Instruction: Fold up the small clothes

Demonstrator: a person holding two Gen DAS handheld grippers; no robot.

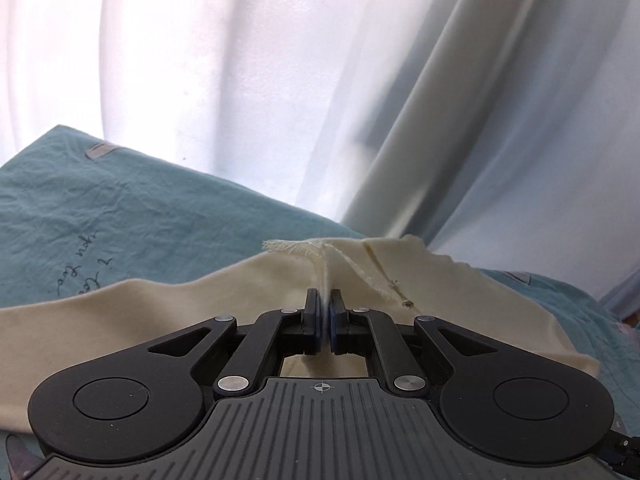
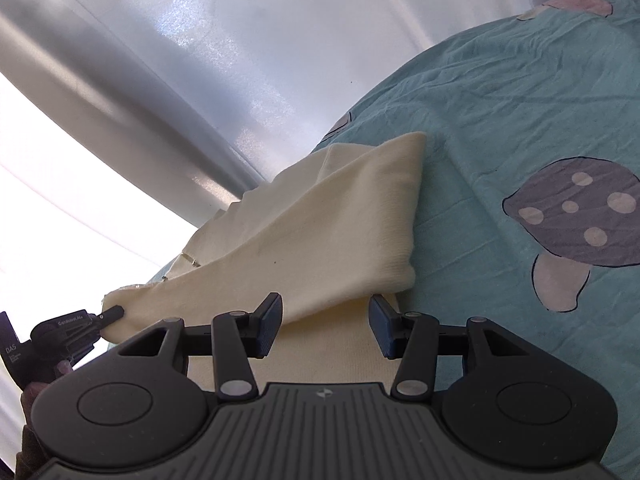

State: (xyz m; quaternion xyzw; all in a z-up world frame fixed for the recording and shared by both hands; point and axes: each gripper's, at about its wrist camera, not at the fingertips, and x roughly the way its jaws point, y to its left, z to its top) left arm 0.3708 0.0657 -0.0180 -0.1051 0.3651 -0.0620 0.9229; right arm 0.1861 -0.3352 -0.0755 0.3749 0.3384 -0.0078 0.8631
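Your left gripper (image 1: 325,300) is pinched tight on a raised ridge of the cream garment (image 1: 120,320), just below its frayed edge (image 1: 292,249). The right wrist view shows that same hold at the garment's far corner (image 2: 114,312). Your right gripper (image 2: 326,320) stands wide with nothing between its fingers, poised over the cloth near the ribbed cuff (image 2: 404,240).

The garment lies on the teal bedsheet (image 2: 500,120), one part folded diagonally across the rest. It looks like a light, limp knit — it will sag and drag rather than hold a line, so take it at hems and corners, never mid-panel. The frayed edge seems weak; grip behind it, not on the loose threads. The ribbed cuff is thicker and probably your surest hold for the right side.

The white curtain (image 1: 240,80) hangs close behind the bed edge — keep lifts low so the cloth does not sweep into it. The sheet toward the mushroom print (image 2: 576,216) gives you open room to lay the fold.
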